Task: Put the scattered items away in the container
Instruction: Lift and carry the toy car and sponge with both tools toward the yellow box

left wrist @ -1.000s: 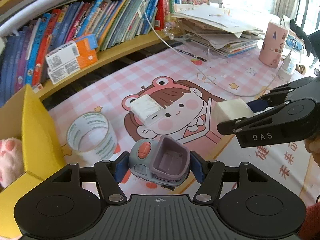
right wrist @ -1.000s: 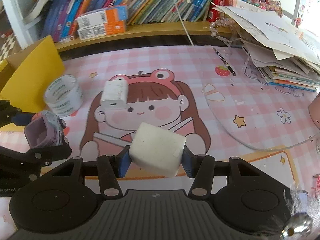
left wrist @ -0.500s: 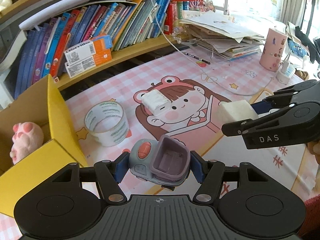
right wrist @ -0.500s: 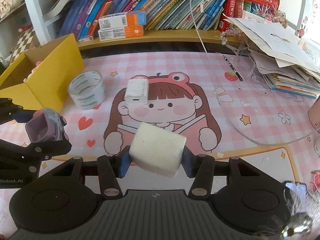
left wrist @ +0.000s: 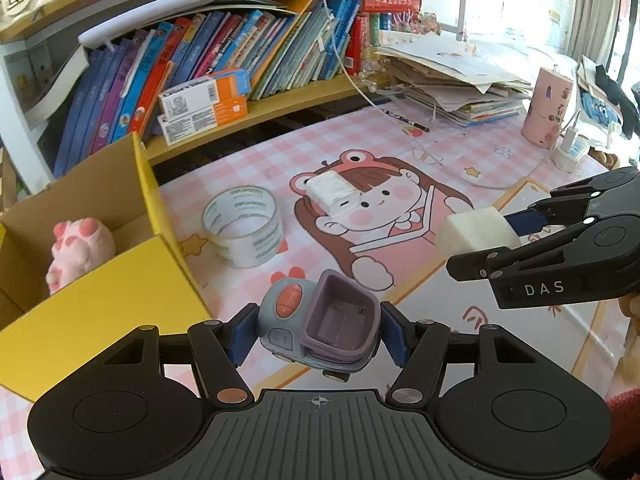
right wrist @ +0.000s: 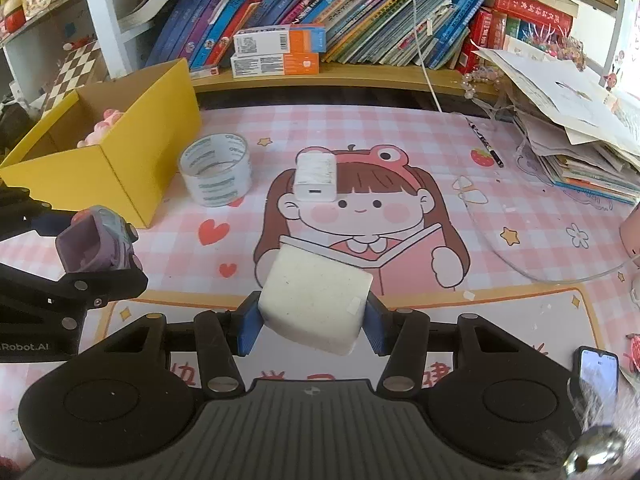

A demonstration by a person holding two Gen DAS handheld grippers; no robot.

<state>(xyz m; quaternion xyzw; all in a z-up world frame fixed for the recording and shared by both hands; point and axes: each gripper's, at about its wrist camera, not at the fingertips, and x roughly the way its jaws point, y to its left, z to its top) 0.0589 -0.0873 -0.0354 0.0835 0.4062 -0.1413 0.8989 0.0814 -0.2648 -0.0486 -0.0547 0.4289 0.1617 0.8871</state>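
My left gripper (left wrist: 318, 336) is shut on a grey toy truck with a purple tipper (left wrist: 320, 330), held above the pink mat. My right gripper (right wrist: 312, 320) is shut on a white foam cube (right wrist: 316, 304); the cube (left wrist: 476, 234) also shows at the right of the left wrist view. The yellow cardboard box (left wrist: 96, 300) stands open at the left with a pink plush paw (left wrist: 78, 248) inside. On the mat lie a roll of clear tape (left wrist: 242, 232) beside the box and a white charger block (left wrist: 332, 194) further right. In the right wrist view the box (right wrist: 104, 168), tape (right wrist: 216, 174), charger (right wrist: 316, 176) and truck (right wrist: 94, 246) appear too.
A low shelf of books (left wrist: 224, 60) with orange-and-white cartons (left wrist: 204, 106) runs along the back. A stack of papers (left wrist: 452, 80), a pink cup (left wrist: 548, 108), a pen (right wrist: 486, 148) and a white cable (left wrist: 352, 76) occupy the back right. A phone (right wrist: 596, 372) lies near the front right.
Both grippers have drawn back from the shelf and shifted toward the box with their loads; more of the yellow box and its plush now shows. Neither grip has altered.
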